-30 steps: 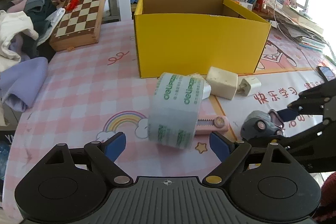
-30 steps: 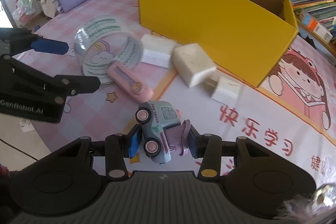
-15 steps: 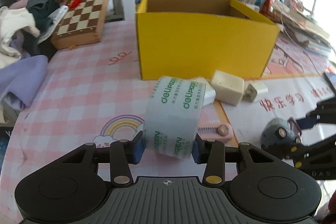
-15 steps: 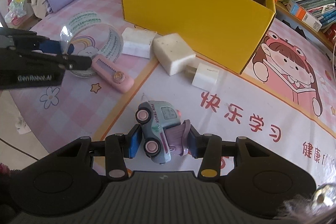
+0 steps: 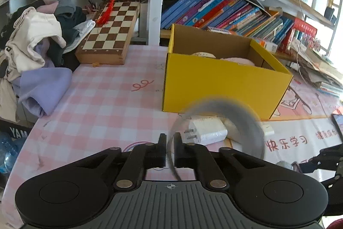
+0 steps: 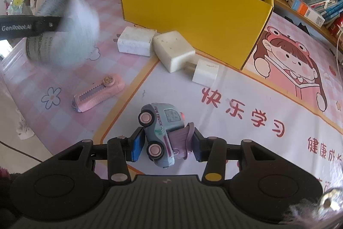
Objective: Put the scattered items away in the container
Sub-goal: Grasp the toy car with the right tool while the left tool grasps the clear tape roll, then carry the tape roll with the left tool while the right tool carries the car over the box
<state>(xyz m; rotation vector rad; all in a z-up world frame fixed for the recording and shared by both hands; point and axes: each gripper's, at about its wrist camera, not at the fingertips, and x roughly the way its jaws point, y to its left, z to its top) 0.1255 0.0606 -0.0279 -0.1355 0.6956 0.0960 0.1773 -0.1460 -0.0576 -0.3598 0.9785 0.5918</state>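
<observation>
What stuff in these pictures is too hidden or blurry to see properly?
- Tape roll: smeared by blur in both views, and its print is unreadable.
- Yellow box: its front wall hides most of the inside in the left view; only pale tops of things show.
- Left gripper: in the right view only one side arm shows.
- Toy truck: in the left view, just a sliver behind the gripper body.

The right claw point(image 6: 166, 146) grips a pale blue toy truck point(image 6: 161, 132) by its sides, near the bottom. Beyond it on the table point(image 6: 246, 121) lie a pink utility knife point(image 6: 99, 92) at left and three white chargers point(image 6: 169, 49) before the yellow box point(image 6: 193, 8). Far left, the left claw point(image 6: 53, 24) pinches a blurred tape roll point(image 6: 64, 29).
</observation>
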